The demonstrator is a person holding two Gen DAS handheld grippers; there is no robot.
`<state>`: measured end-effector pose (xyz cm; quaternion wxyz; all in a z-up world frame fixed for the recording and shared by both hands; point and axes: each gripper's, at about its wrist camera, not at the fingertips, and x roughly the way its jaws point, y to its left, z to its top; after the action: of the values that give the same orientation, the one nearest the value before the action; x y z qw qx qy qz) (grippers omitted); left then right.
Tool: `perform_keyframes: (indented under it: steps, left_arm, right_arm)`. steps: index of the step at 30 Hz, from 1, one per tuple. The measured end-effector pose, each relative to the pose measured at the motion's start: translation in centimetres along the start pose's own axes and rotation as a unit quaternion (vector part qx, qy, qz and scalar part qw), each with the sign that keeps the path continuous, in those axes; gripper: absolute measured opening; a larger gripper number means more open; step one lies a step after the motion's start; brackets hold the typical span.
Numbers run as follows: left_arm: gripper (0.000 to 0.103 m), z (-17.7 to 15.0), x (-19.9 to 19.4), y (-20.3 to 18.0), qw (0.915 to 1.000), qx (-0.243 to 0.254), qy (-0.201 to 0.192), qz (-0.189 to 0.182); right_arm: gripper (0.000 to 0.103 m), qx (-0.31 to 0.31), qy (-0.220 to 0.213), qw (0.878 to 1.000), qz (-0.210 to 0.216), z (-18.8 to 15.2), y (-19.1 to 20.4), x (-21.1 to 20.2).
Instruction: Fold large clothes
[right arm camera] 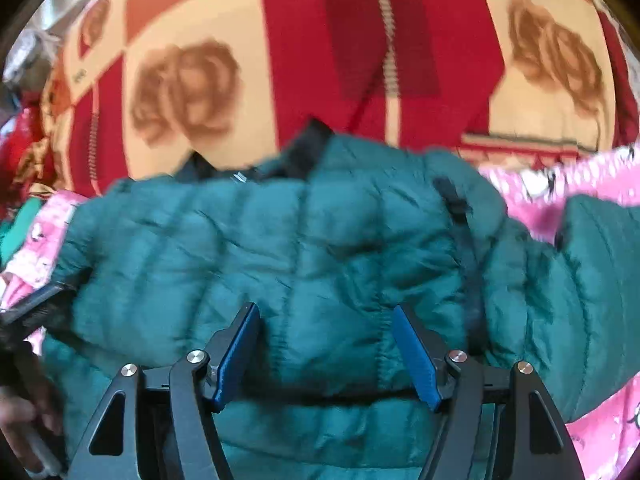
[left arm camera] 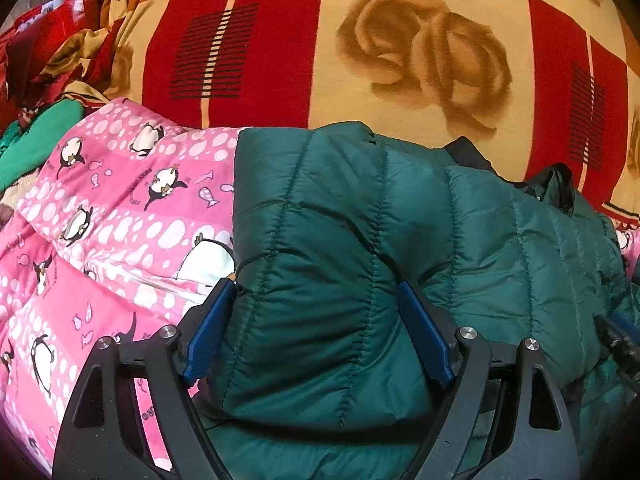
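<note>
A dark green quilted puffer jacket (left arm camera: 360,240) lies on a pink penguin-print quilt (left arm camera: 100,220). My left gripper (left arm camera: 316,292) is open, its blue pads wide apart on either side of a bulging fold of the jacket near its left edge. In the right wrist view the jacket (right arm camera: 300,240) fills the middle, with a black collar at its far edge and a sleeve (right arm camera: 592,260) to the right. My right gripper (right arm camera: 326,312) is open over the jacket's lower part, with padding between the pads. The right view is blurred.
A red and cream rose-print blanket (left arm camera: 420,48) covers the bed beyond the jacket. Crumpled red and green clothes (left arm camera: 36,80) are heaped at the far left. The other gripper's black body (left arm camera: 620,344) shows at the right edge. A hand (right arm camera: 24,420) shows at lower left.
</note>
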<state>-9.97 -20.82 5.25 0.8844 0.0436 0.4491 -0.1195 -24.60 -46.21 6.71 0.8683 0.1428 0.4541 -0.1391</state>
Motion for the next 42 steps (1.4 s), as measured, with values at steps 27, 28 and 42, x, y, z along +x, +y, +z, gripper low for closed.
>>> perform_keyframes:
  steps: [27, 28, 42]
  left_arm:
    - [0.083, -3.6, -8.6, -1.6, 0.9984, 0.048, -0.03, -0.006]
    - [0.083, -3.8, -8.8, -1.7, 0.9984, 0.048, -0.031, -0.007]
    - [0.083, -5.4, -10.6, -2.3, 0.9982, 0.047, -0.035, -0.013]
  right_arm:
    - [0.072, 0.01, -0.017, 1.0, 0.014, -3.6, 1.2, -6.5]
    - [0.072, 0.011, -0.019, 1.0, 0.014, -3.7, 1.2, -6.8]
    - [0.074, 0.017, -0.026, 0.999, 0.006, -5.2, 1.3, -8.6]
